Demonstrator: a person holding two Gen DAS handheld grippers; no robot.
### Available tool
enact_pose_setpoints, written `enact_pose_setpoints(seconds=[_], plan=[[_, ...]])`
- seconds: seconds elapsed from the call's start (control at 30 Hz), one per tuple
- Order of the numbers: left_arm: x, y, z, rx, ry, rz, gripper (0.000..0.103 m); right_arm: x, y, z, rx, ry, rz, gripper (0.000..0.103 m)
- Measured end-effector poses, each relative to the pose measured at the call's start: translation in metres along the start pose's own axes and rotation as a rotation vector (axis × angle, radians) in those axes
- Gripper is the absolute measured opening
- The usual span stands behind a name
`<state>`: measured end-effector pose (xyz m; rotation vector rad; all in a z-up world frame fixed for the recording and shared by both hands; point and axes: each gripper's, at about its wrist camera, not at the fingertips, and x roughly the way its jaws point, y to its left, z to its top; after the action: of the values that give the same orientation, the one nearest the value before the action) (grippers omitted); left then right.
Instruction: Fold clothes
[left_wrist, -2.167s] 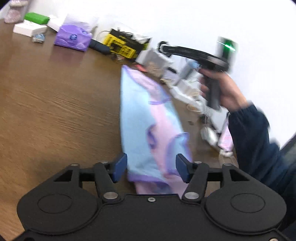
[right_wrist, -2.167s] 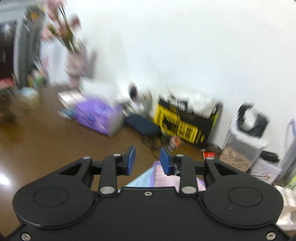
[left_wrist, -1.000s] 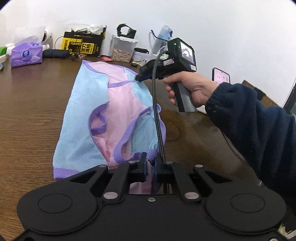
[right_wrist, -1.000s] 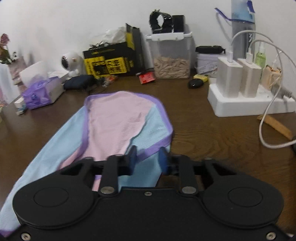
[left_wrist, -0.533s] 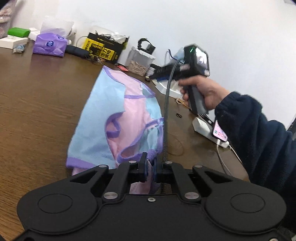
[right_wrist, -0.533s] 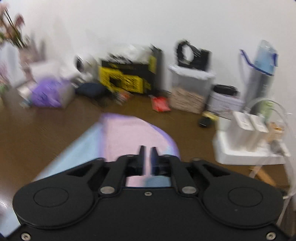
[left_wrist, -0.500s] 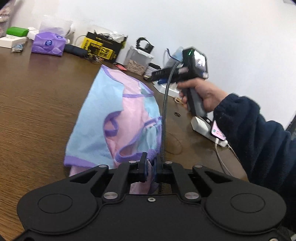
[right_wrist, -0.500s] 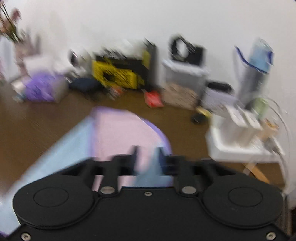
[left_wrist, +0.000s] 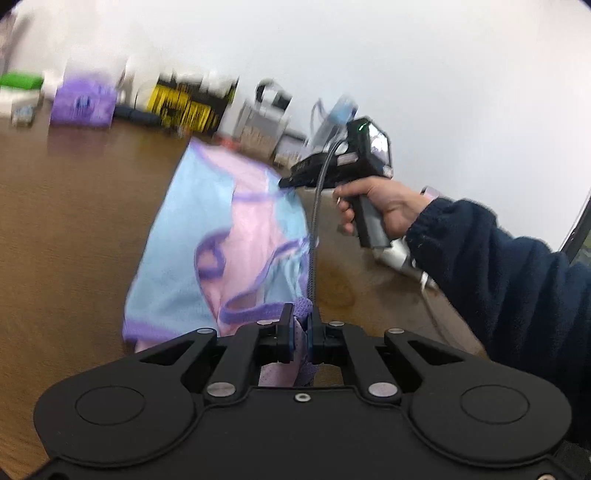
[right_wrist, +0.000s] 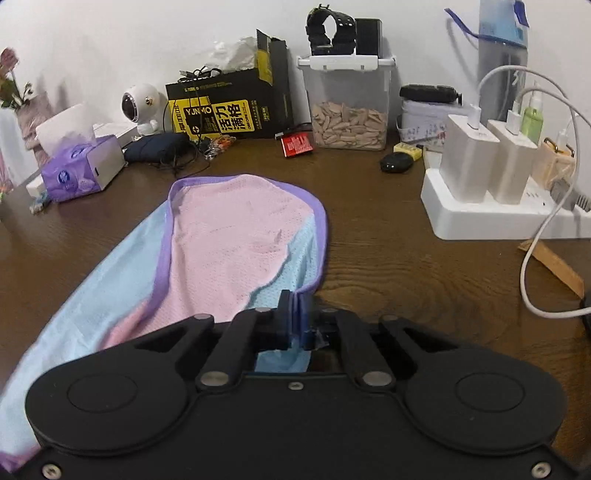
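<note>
A light blue and pink mesh garment with purple trim (left_wrist: 221, 236) lies along the brown wooden table (left_wrist: 74, 221). My left gripper (left_wrist: 302, 332) is shut on the garment's purple-trimmed near edge. In the right wrist view the garment (right_wrist: 229, 251) stretches from the near left to the middle. My right gripper (right_wrist: 297, 317) is shut on its blue right edge with purple trim. The right gripper also shows in the left wrist view (left_wrist: 291, 181), pinching the garment's far right edge, held by a hand in a dark sleeve.
Along the wall stand a purple tissue box (right_wrist: 79, 168), a black-and-yellow box (right_wrist: 229, 107), a clear container of wood pieces (right_wrist: 349, 107), a white power strip with chargers (right_wrist: 491, 192) and cables (right_wrist: 532, 266). A black cable (left_wrist: 314, 236) hangs from the right gripper.
Both grippers have closed on the garment's right edge: the left on the near end, the right on the far end. The left wrist view is swinging, now blurred.
</note>
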<state>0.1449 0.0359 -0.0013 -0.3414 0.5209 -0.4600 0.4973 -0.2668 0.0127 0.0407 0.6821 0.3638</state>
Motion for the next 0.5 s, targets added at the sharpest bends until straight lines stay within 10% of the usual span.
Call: enact_pose_setpoints(seconds=[0.23, 0.37, 0.5], plan=[[-0.015, 0.026, -0.004, -0.095, 0.012, 0.069, 0.008, 0.027, 0.076, 0.052, -0.122, 0.005, -0.017, 0.006], [-0.017, 0.026, -0.007, -0.081, 0.071, 0.075, 0.055, 0.076, 0.12, 0.041, -0.287, 0.136, -0.087, 0.025], [-0.032, 0.02, -0.005, -0.035, 0.021, 0.032, 0.062, 0.049, 0.122, 0.04, -0.278, 0.053, -0.053, 0.033]])
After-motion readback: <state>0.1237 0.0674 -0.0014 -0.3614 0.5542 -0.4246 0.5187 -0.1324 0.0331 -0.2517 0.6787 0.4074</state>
